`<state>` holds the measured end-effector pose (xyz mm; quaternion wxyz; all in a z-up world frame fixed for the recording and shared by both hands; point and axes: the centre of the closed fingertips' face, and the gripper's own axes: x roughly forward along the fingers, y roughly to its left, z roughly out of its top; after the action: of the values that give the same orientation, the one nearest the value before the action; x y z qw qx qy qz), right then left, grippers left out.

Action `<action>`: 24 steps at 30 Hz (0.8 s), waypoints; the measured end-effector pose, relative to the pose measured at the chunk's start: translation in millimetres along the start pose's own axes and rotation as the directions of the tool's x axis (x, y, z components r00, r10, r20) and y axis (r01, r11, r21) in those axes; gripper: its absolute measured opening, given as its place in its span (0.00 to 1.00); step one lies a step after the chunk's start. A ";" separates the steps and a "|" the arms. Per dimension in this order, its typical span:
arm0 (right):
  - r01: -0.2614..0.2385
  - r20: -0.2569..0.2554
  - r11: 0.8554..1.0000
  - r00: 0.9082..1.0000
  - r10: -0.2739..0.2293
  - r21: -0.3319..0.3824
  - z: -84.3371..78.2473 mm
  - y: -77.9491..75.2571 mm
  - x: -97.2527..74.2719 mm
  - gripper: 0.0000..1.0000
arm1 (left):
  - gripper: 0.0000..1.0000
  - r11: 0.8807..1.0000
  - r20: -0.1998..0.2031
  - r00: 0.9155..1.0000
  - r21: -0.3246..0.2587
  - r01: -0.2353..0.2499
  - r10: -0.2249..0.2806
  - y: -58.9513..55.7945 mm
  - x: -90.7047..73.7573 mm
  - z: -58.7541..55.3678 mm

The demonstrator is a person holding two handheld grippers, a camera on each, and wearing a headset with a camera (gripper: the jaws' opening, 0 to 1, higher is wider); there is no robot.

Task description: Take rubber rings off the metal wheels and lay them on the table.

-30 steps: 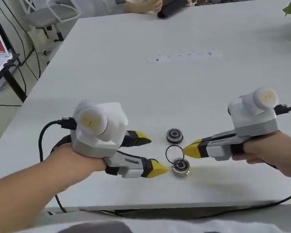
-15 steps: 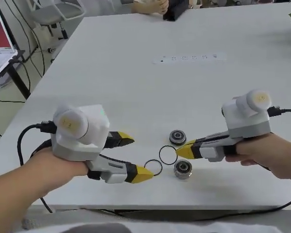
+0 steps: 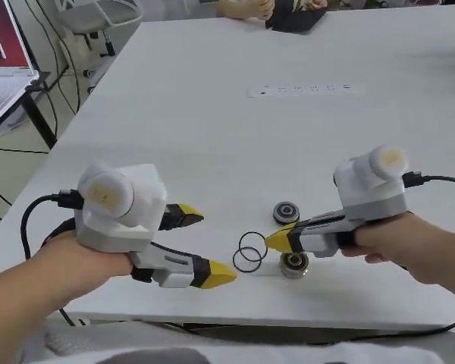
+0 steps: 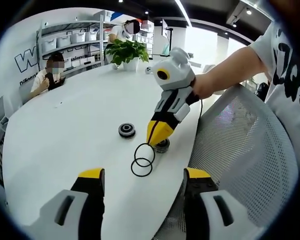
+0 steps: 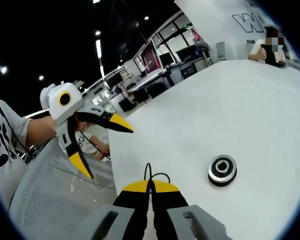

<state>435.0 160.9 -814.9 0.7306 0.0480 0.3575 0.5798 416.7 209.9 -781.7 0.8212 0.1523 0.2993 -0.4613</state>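
Office shelving and a potted plant (image 4: 126, 50) stood beyond the far end of the white table (image 3: 212, 129), where people sat. Close to the table's near edge, the right gripper (image 3: 275, 241) had its jaws pressed together on the held ring (image 3: 252, 243), a thin black loop that stuck out past the yellow tips. The loose ring (image 3: 246, 260) lay flat on the table, slightly closer to that edge. From above it overlapped the held ring, and whether the two touched could not be told. The near wheel (image 3: 294, 263) sat just beside the right gripper's tips on their near-edge side. The far wheel (image 3: 286, 212) lay a little farther in from the edge, apart from both rings. Toward the left along the same edge, the left gripper (image 3: 205, 245) hovered with its jaws wide apart and nothing between them, pointing toward the rings.
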 end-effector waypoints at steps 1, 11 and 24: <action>-0.001 -0.001 1.000 1.000 0.001 0.006 -0.9 -0.3 1.2 0.00 | 0.62 1.000 0.000 1.000 -0.001 -0.002 0.002 0.3 -0.4 -0.3; 0.004 -0.027 1.000 1.000 -0.004 0.021 -7.7 -4.9 12.3 0.00 | 0.62 1.000 -0.004 1.000 -0.017 -0.014 0.014 5.9 -3.9 -5.0; 0.031 -0.058 0.999 0.998 -0.030 0.018 -15.0 -11.9 18.1 0.00 | 0.61 1.000 -0.006 1.000 -0.020 -0.012 0.012 9.5 -1.8 -5.3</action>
<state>437.3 167.9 -840.2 0.7282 0.0326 0.3846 0.5663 422.3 219.0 -784.9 0.8247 0.1472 0.3053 -0.4528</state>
